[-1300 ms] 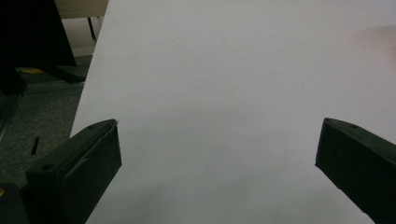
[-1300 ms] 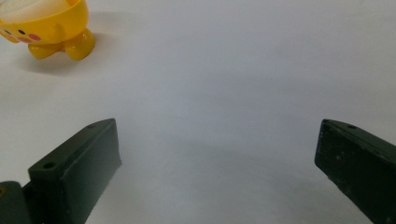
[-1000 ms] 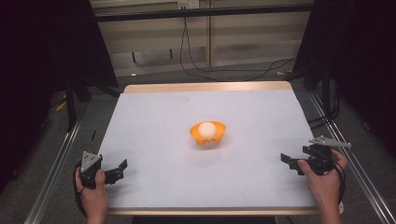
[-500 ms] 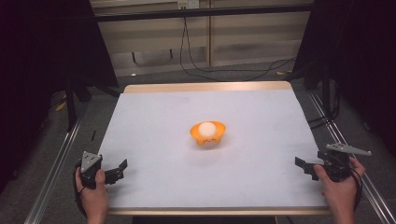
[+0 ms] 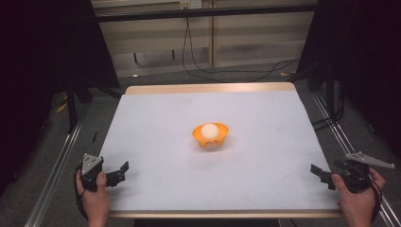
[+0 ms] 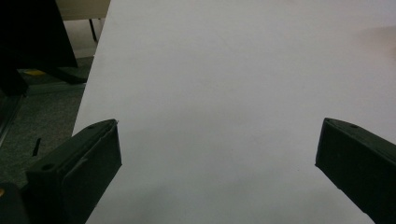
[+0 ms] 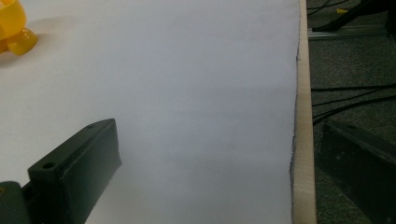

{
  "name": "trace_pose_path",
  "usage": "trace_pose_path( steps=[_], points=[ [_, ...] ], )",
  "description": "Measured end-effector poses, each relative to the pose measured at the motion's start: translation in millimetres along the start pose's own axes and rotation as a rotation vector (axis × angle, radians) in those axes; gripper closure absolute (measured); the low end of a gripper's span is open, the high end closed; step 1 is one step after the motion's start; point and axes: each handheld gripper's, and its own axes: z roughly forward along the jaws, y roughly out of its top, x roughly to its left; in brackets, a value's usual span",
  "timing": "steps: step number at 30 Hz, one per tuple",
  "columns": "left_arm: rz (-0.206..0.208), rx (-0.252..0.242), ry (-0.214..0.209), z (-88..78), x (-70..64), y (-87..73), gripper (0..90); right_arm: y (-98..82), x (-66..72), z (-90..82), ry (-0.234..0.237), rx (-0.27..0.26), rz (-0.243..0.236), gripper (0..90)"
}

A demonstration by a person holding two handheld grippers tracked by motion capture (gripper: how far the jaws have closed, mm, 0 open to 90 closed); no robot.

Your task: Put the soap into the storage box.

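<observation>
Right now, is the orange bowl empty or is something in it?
Not empty. In the high view the orange bowl stands upright mid-table with a white ball sitting inside it, rising above the rim.

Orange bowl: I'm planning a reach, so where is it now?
In the high view, the orange bowl sits mid-table holding a white ball, far from both grippers.

jaws apart, orange holder (image 7: 14, 25), table edge (image 7: 302, 116)

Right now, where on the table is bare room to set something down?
Nearly everywhere: the white sheet is bare between the left tongs and the right tongs, and behind the orange bowl. Only the centre is taken, by that bowl holding a white ball.
</observation>
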Motion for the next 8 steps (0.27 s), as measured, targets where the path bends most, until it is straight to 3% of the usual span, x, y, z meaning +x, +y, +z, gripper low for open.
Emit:
trace_pose_path(
  steps=[8],
  points=[
    [0.01,0.01,0.001,-0.2,0.4,0.2,0.0,-4.6,0.1,-1.8,0.004,-0.03,0.002,0.0]
  ],
)
